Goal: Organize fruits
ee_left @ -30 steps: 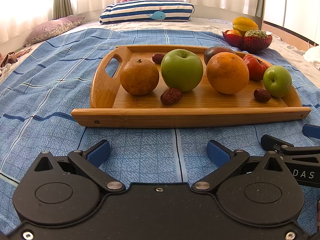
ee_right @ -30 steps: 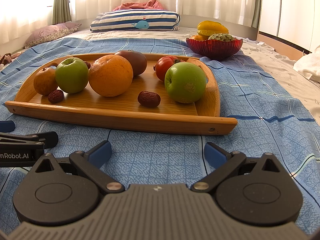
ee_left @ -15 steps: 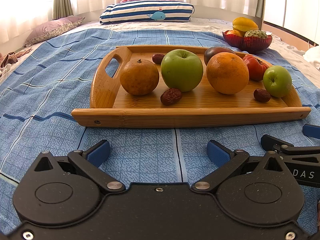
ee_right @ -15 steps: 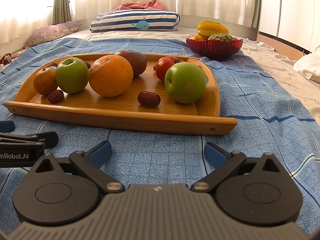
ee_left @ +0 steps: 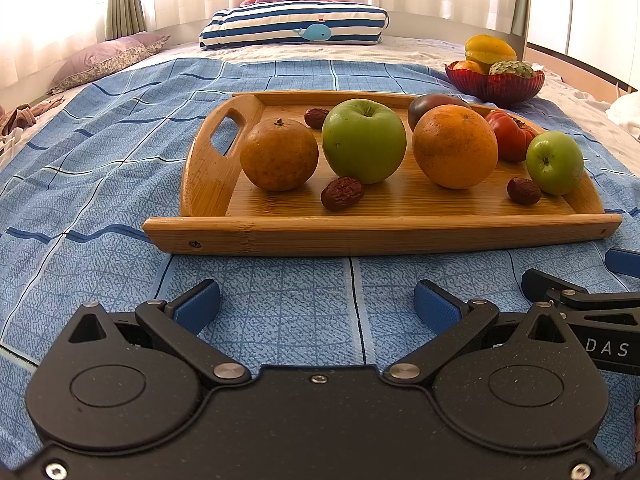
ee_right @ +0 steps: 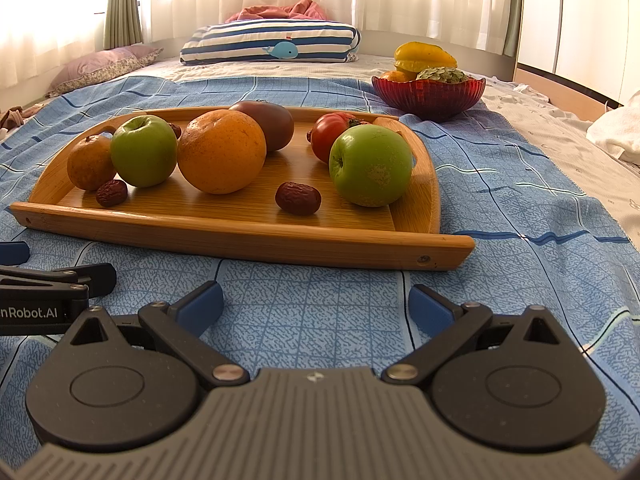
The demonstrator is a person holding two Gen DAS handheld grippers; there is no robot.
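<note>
My left gripper (ee_left: 317,306) sits low and level just short of the near rail of the wooden tray (ee_left: 360,236), its jaws spread wide with nothing between them; both blue pads (ee_left: 198,306) are apart from the tray. My right gripper (ee_right: 316,306) takes the same pose toward the tray's right half, jaws likewise parted and empty, blue pads (ee_right: 430,308) clear of the rail. The two tools lie side by side, each one's finger visible at the edge of the other's view. Neither touches the tray.
</note>
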